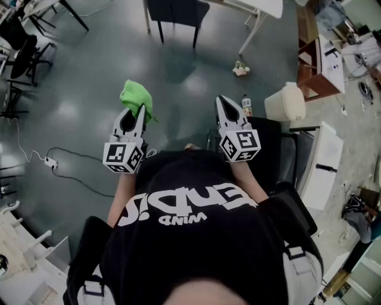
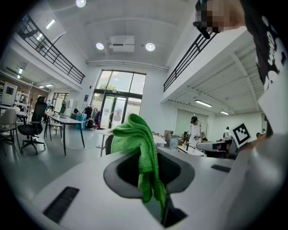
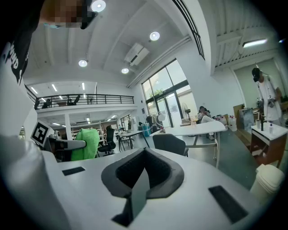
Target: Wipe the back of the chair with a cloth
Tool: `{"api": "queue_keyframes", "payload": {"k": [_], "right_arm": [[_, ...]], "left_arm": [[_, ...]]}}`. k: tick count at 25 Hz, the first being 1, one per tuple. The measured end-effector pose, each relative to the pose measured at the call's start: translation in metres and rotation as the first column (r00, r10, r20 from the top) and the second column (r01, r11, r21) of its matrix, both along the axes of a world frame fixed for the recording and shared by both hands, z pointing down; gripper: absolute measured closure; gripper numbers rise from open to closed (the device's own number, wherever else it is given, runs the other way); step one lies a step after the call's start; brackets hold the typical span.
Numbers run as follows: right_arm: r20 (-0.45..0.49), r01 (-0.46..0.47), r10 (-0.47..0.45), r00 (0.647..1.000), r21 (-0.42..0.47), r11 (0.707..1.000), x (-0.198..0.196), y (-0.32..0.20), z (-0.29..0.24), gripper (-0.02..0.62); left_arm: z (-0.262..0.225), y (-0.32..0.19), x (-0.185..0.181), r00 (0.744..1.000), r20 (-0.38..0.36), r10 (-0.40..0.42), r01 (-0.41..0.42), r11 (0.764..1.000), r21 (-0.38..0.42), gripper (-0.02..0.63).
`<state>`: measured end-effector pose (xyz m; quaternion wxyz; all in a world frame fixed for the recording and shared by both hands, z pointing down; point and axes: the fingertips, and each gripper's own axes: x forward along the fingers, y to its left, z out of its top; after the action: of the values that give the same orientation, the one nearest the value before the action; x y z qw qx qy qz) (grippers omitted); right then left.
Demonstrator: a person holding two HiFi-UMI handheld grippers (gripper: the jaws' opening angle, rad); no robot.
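Observation:
In the head view my left gripper (image 1: 139, 111) is shut on a bright green cloth (image 1: 137, 97) that bunches up above its tips. The left gripper view shows the cloth (image 2: 137, 139) pinched between the jaws and hanging down into the gap of that gripper (image 2: 150, 173). My right gripper (image 1: 224, 106) is held level beside it, shut with nothing in it; its own view shows the same gripper (image 3: 143, 162) with the jaws together. A black chair (image 1: 284, 156) stands close at my right. Both grippers are in the air, apart from it.
A dark chair (image 1: 177, 12) stands at a white table (image 1: 257, 6) ahead. A white bin (image 1: 286, 102), a small bottle (image 1: 246, 105) and a wooden shelf (image 1: 312, 62) are at the right. A power strip (image 1: 49, 162) with cable lies on the floor left.

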<state>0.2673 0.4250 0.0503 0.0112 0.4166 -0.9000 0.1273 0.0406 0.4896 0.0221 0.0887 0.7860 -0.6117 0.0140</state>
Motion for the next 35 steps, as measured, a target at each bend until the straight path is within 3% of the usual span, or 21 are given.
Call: {"api": "queue_keyframes", "payload": {"k": [5,11,20,30,35], "right_arm": [[0.014,0.016,-0.016,1.000,-0.012,1.000,0.020,-0.001,0.009,0.600],[0.031,0.015,-0.014,0.999,-0.045,0.999,0.018,-0.016,0.019,0.598],[0.010,-0.070,0.071,0.997,-0.093,0.993,0.005,-0.093,0.040,0.598],[-0.007,-0.090,0.090,0.996,-0.087,0.992,-0.084,-0.257,0.026,0.598],[-0.023,-0.082,0.080,0.996,-0.053,0.995,-0.130,-0.322,0.009,0.598]], "left_arm": [[0.007,-0.010,0.017,1.000,0.004,0.000,0.000,1.000,-0.023,0.538],[0.000,-0.038,0.002,1.000,0.018,-0.024,0.024,0.999,-0.029,0.538],[0.003,-0.140,-0.037,1.000,0.002,0.013,-0.013,1.000,-0.015,0.538],[0.003,-0.309,-0.120,0.998,-0.006,0.064,-0.065,0.997,-0.035,0.538],[-0.005,-0.385,-0.154,0.989,0.024,0.148,-0.146,0.988,-0.054,0.538]]}}
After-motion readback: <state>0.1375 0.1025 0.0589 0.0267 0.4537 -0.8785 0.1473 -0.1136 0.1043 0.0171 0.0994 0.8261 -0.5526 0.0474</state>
